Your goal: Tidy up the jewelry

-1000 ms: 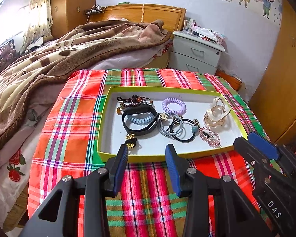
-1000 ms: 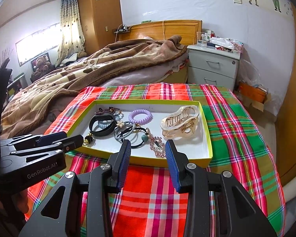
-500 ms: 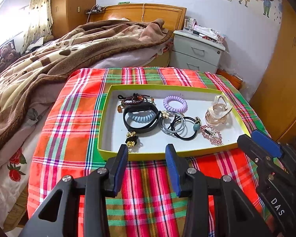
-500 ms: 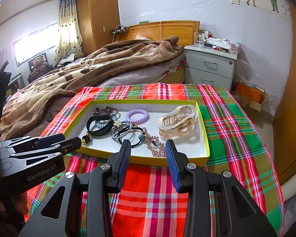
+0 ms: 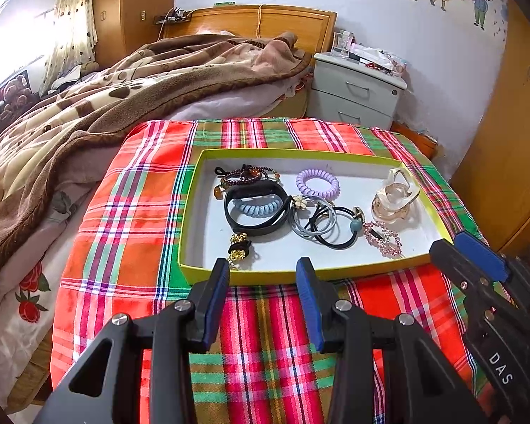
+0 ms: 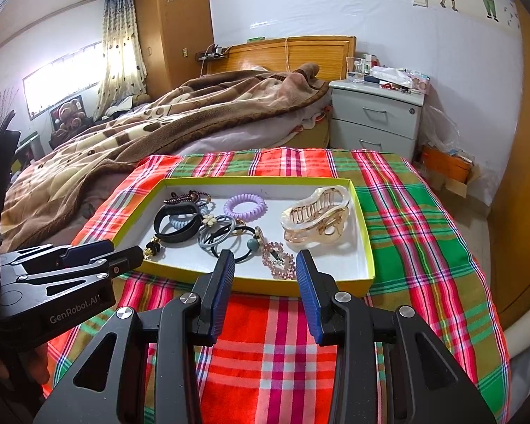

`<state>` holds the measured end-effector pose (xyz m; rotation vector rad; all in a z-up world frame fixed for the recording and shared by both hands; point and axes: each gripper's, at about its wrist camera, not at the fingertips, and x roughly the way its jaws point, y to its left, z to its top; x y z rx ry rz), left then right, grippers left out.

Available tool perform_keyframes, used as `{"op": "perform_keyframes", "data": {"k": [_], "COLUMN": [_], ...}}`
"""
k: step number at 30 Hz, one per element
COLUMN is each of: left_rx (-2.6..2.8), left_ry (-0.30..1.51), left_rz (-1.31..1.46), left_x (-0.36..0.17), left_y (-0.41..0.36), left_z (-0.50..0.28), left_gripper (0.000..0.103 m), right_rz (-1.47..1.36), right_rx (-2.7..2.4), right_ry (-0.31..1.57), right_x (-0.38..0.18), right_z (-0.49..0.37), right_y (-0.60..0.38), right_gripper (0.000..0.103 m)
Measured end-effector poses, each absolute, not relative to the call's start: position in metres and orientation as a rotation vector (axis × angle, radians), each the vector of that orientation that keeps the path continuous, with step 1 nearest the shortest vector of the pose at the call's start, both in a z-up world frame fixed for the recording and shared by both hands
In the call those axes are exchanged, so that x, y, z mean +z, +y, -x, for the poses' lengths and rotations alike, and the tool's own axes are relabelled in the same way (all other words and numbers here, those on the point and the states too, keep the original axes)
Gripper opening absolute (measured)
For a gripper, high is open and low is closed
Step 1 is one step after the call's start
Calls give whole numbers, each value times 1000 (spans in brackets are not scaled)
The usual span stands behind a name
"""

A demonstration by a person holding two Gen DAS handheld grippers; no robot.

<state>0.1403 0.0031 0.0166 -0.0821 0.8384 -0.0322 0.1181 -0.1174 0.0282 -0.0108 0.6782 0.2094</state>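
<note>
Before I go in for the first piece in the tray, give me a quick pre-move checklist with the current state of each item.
1. Left hand-held gripper open and holding nothing: ok.
2. Right hand-held gripper open and holding nothing: ok.
3. Both short of the yellow-rimmed tray, above the plaid cloth, touching no piece: ok.
4. Clear claw clip lies apart at the tray's right end, free to pick: ok.
5. Black band free of neighbours: not ok; the blue coil tie sits inside its loop and the grey and black hair ties overlap beside it.
6. Destination for sorted pieces: cannot tell; no second container is in view.
</note>
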Motion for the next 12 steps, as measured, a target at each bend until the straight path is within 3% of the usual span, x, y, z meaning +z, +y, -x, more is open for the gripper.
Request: {"op": "perform_keyframes", "data": {"k": [12], "left_rx": [2], "left_ry": [845], "left_rz": [86], "left_x": [15], "left_y": [8], "left_z": [-143], "left_gripper": [41], "right_rz": [5], "right_rx": [202], "right_ry": [678], "right_x": [27], "right_z": [-119], "right_y": [-119], "right_gripper": [37]}}
